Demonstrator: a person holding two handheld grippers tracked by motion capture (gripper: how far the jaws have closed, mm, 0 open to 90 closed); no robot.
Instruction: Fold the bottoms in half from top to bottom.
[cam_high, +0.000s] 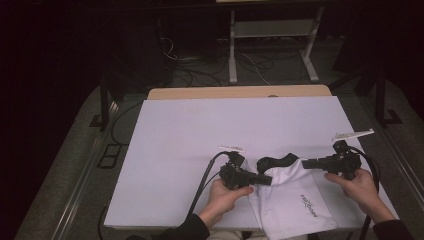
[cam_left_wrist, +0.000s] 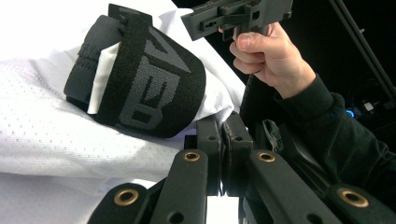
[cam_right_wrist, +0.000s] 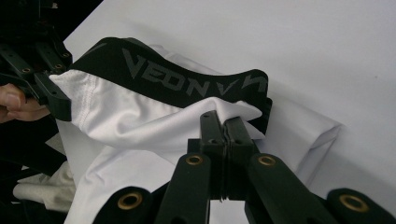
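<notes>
A white garment (cam_high: 295, 200) with a black elastic waistband (cam_high: 274, 162) lies at the near right of the white-covered table (cam_high: 225, 125), hanging over the front edge. My left gripper (cam_high: 269, 179) is shut on the white fabric (cam_left_wrist: 46, 135) just below the lettered waistband (cam_left_wrist: 149, 79). My right gripper (cam_high: 305, 163) is shut on the fabric's edge (cam_right_wrist: 140, 121) next to the waistband (cam_right_wrist: 187, 79), pinching a small fold. The band is stretched between the two grippers and bunched into a curve. The right gripper view has the left gripper (cam_right_wrist: 60, 109) clamped on the opposite corner.
A hand (cam_high: 225, 192) holds the left gripper and another hand (cam_high: 357, 182) the right. The table's wooden far edge (cam_high: 240, 92) shows beyond the white cover. A white metal frame (cam_high: 270, 30) and loose cables (cam_high: 200, 70) lie on the dark floor behind.
</notes>
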